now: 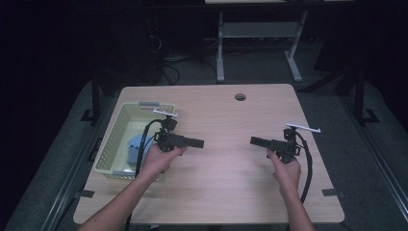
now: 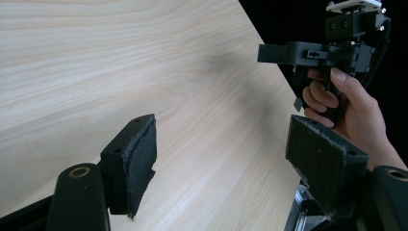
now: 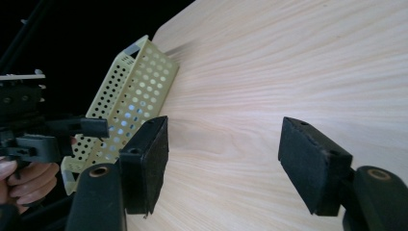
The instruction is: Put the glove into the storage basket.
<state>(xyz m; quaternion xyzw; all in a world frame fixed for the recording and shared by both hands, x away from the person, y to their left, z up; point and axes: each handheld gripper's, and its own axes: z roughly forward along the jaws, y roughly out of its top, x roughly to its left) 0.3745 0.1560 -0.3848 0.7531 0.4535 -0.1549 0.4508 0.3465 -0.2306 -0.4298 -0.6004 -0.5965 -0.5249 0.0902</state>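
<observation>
Both tongs open, empty: left gripper (image 1: 199, 143), right gripper (image 1: 254, 141). Nearest thing: basket (image 1: 114, 135) at 9 o'clock. I reckon light, stiff perforated plastic; grab rim.

A person is holding a gripper in each hand above a light wooden tabletop (image 1: 226, 187). The left gripper (image 1: 197, 143) is pointing right and the right gripper (image 1: 256, 141) is pointing left, so their jaws are facing each other, well apart, with bare wood between them. A pale yellow-green perforated basket (image 1: 113, 139) is sitting at the tabletop's left edge, just beside the left hand (image 1: 161, 159), and something light blue (image 1: 134, 147) is lying inside it.
</observation>
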